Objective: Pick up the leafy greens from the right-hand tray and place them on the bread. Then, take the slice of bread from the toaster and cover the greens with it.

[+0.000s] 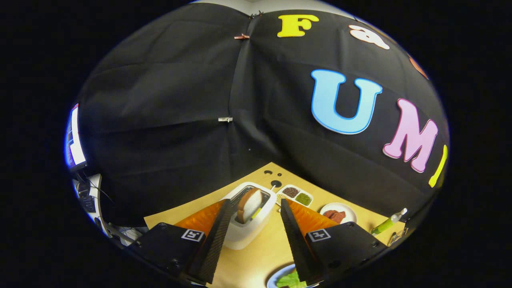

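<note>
Bread (249,205) stands in the toaster (249,224); right of the toaster, a tray (296,195) holds seasonings and a plate (338,212) holds meat. The gripper (256,214) hangs spread and empty above the toaster, greens (291,280) beneath it.

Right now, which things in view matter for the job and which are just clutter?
Job: toaster; bread slice standing in its slot; leafy greens on the plate nearest the tool, which is open.

Clutter: divided condiment tray; plate of meat slices; green squeeze bottle.

Cam rides on the gripper (256,214), looks forward along its spread fingers, tilted above the table (260,252), toaster (248,224) close ahead; probably pitched up at the wall.
</note>
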`<act>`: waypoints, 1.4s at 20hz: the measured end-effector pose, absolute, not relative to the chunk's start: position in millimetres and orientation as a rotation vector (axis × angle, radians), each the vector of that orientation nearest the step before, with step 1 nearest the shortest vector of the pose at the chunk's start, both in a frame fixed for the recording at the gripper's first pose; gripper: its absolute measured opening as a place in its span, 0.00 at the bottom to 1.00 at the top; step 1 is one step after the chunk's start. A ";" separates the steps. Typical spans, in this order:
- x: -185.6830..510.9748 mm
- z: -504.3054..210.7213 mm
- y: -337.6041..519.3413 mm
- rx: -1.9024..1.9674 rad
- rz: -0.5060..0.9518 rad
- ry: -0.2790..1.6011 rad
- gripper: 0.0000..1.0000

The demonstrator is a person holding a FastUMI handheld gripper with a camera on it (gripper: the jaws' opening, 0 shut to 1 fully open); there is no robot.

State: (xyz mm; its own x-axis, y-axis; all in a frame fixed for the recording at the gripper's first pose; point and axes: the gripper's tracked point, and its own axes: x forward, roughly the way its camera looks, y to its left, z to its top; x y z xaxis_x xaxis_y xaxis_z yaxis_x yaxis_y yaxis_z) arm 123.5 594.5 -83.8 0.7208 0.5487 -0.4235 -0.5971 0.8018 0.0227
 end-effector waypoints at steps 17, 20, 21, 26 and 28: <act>194.1 -192.2 638.7 -0.028 0.522 0.722 0.15; 189.8 -152.3 628.3 0.037 0.526 0.649 0.15; 188.9 -137.9 621.1 0.063 0.522 0.626 0.14; 179.5 -77.4 550.2 0.134 0.483 0.505 0.14; 171.0 -65.0 508.2 0.154 0.450 0.471 0.14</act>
